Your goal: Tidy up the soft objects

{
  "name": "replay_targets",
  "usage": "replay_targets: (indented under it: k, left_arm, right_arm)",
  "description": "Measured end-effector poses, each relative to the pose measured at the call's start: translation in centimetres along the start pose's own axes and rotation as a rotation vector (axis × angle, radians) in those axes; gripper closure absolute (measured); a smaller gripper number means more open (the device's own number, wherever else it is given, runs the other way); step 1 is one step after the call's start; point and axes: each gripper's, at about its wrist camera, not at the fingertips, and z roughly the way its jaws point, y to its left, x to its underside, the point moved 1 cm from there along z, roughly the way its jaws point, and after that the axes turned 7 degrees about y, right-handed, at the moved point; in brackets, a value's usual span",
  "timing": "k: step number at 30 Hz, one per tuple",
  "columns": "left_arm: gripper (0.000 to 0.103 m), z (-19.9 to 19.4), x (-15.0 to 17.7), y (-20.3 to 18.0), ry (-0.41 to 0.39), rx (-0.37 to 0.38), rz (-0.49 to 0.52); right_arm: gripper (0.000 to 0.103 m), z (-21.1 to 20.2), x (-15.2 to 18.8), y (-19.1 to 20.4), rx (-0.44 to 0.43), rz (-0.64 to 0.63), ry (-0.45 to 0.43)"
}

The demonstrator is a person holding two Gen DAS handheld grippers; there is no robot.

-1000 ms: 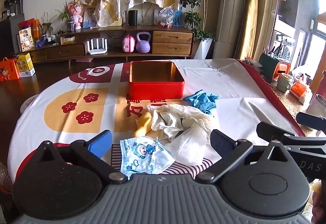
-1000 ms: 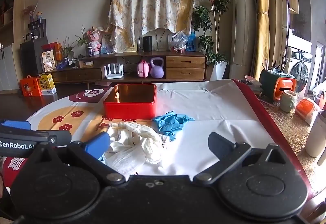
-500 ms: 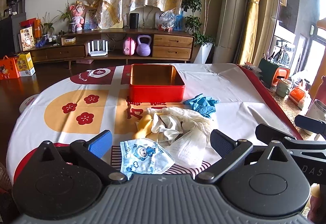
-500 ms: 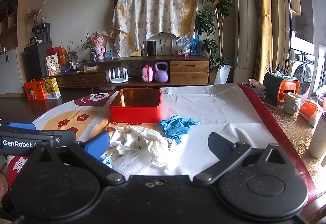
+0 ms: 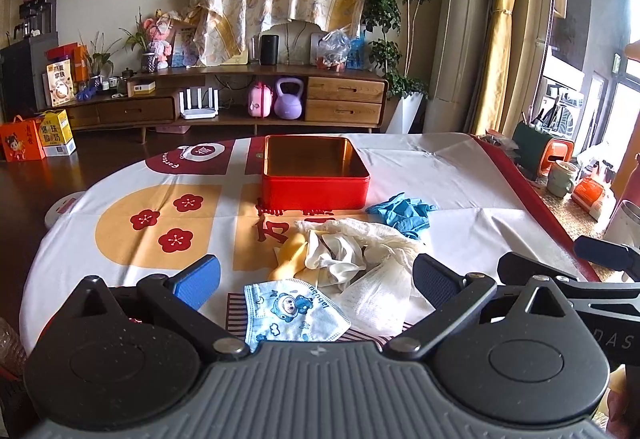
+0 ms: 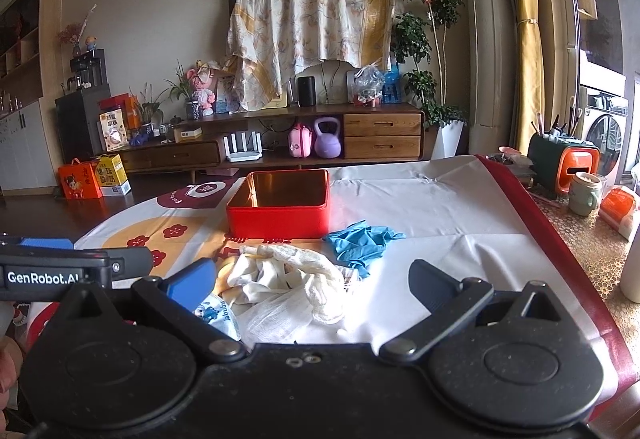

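A red open tin (image 5: 314, 173) (image 6: 280, 207) stands empty on the table's middle. In front of it lies a pile of soft things: blue gloves (image 5: 402, 213) (image 6: 360, 239), white cloths and gauze (image 5: 352, 255) (image 6: 288, 279), a yellowish cloth (image 5: 290, 257) and a child's face mask with a cartoon print (image 5: 292, 313) (image 6: 216, 315). My left gripper (image 5: 316, 281) is open and empty, just short of the mask. My right gripper (image 6: 312, 279) is open and empty, held over the near edge of the pile.
The table carries a white cloth (image 5: 460, 175) with red and orange prints. On the right a side counter holds a mug (image 6: 584, 193), a green and orange holder (image 6: 564, 163) and an orange packet. A TV cabinet (image 5: 240, 99) stands far behind.
Both grippers have tilted or risen a little, so the table sits lower in both views. The objects have not moved. Both grippers stay open.
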Motion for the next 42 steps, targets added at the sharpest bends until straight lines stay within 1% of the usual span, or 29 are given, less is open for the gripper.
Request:
replay_targets:
  k: [3,12,18,29,42]
  left_arm:
    - [0.000,-0.3,-0.1,0.0,-0.015,-0.011,0.003]
    - [0.000,-0.8,-0.2,-0.1,-0.025,-0.010,-0.001]
    - [0.000,-1.4,-0.2,-0.3,-0.046,-0.014,0.005]
    - [0.000,-2.1,-0.1,-0.2,-0.059,-0.018,0.003]
    - [0.000,-2.2,-0.2,0.2,-0.057,-0.002,-0.006]
  right_arm:
    - [0.000,-0.2,-0.1,0.1,-0.008,-0.001,-0.008]
    - [0.000,-0.5,-0.1,0.0,-0.025,0.009,-0.013]
    - [0.000,-1.2,-0.1,0.1,-0.034,0.010,-0.031]
    - [0.000,-1.7,-0.3,0.3,-0.039,-0.003,-0.046]
    - [0.000,-1.7,-0.2,0.4,-0.042,-0.008,-0.046]
